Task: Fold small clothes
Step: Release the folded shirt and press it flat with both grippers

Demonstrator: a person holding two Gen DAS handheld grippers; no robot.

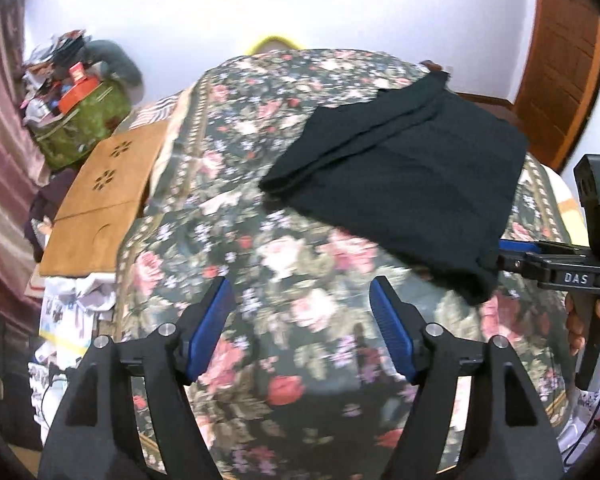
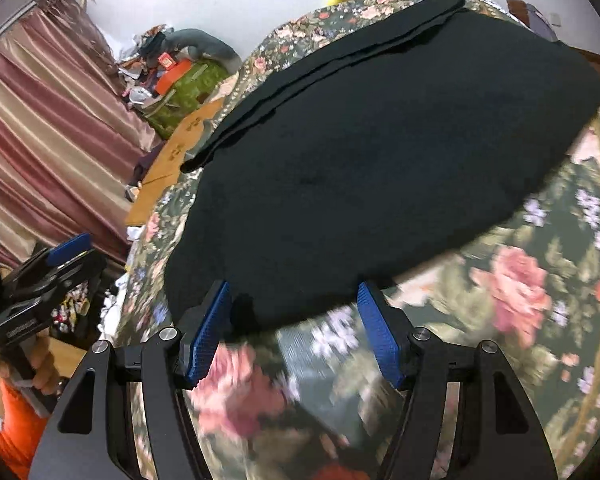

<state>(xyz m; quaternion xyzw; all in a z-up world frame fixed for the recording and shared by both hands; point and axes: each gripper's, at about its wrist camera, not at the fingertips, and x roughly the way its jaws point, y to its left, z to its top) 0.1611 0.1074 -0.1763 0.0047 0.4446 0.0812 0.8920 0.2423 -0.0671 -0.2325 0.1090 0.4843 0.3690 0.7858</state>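
A flowered bedspread point(image 1: 284, 208) covers the bed. Beside its left edge lies a brown wooden board point(image 1: 104, 196) with small flower-shaped cutouts. Beyond that stands a green bag point(image 1: 80, 120) heaped with clutter — an orange box point(image 1: 78, 90) on top. Pink striped curtains point(image 2: 48, 128) hang at the left; a wooden door point(image 1: 560, 68) stands at the right.

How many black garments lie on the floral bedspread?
1. The black garment lies folded on the floral bedspread, just ahead of the open right gripper and off to the right of the left gripper. Nothing else looks hidden.
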